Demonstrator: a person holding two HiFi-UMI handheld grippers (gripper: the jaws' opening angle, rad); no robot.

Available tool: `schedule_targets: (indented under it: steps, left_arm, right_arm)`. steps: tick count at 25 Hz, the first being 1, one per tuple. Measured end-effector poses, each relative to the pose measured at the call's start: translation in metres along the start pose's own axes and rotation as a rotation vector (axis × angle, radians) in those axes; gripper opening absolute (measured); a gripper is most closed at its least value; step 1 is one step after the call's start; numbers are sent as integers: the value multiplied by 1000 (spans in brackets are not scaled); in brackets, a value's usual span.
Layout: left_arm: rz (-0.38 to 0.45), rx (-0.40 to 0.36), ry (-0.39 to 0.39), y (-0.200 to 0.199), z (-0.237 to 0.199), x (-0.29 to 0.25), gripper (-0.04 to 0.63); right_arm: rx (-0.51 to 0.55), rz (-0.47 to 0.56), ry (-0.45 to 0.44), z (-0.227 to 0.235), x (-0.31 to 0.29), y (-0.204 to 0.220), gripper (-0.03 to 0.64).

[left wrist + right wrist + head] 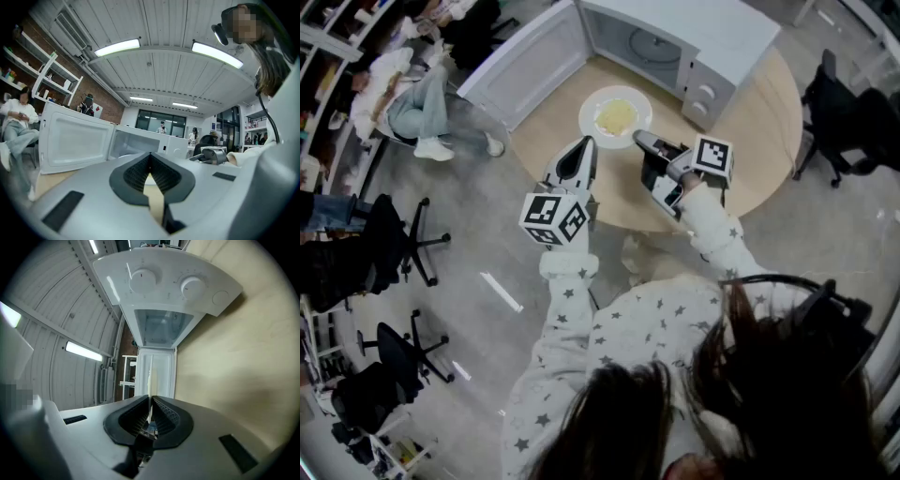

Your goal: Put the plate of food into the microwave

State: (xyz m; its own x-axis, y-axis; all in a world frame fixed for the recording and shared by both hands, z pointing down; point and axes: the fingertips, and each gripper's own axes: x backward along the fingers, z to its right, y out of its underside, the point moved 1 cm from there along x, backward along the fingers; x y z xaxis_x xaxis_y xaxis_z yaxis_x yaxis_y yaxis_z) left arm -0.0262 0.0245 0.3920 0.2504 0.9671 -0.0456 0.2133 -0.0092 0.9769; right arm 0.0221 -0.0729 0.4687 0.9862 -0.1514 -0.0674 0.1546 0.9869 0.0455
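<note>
White round plate (591, 111), heaped at its middle with yellow food (616, 116), is noted on the round pale-wood tabletop (759, 122). It lies toward the far edge, just before the open cavity of the white microwave (712, 37). The hinged white microwave door (530, 61) is swung wide past the left edge.

Right tongs (639, 139): clamped on the plate's near-right rim. In the right gripper view the rim (149, 380) is seen edge-on, pinched between the ribbed pads of the right tongs (150, 404), with the microwave (164, 282) ahead.

Left tongs (584, 150): held just off the plate's near-left rim, tips pressed together with nothing between them, as seen in the left gripper view (150, 157). Only tabletop shows below the tips, and the door (75, 140) stands beyond.

Handling, judged: the plate is taken to be stiff, smooth, breakable and moderately heavy. A one-sided rim pinch is likely to let it tip. A second hold on the opposite rim, or a level slide across the wood, would be safer. The food looks soft and loose, so the plate should be kept flat.

Surface: smooth, bare, matte. Room: grey floor, black office chairs (403, 244), a seated person (412, 103) well to the left, shelving, brick wall, strip-lit ceiling.
</note>
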Motion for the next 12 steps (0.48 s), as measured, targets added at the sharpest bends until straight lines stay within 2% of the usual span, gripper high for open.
schedule_targets:
  steps: [8, 12]
  left_arm:
    - [-43, 15, 69, -8, -52, -35, 2]
    - [-44, 24, 104, -11, -63, -52, 2]
  right_arm:
    - [-24, 81, 17, -2, -53, -25, 21]
    - [-23, 95, 41, 2, -62, -32, 22]
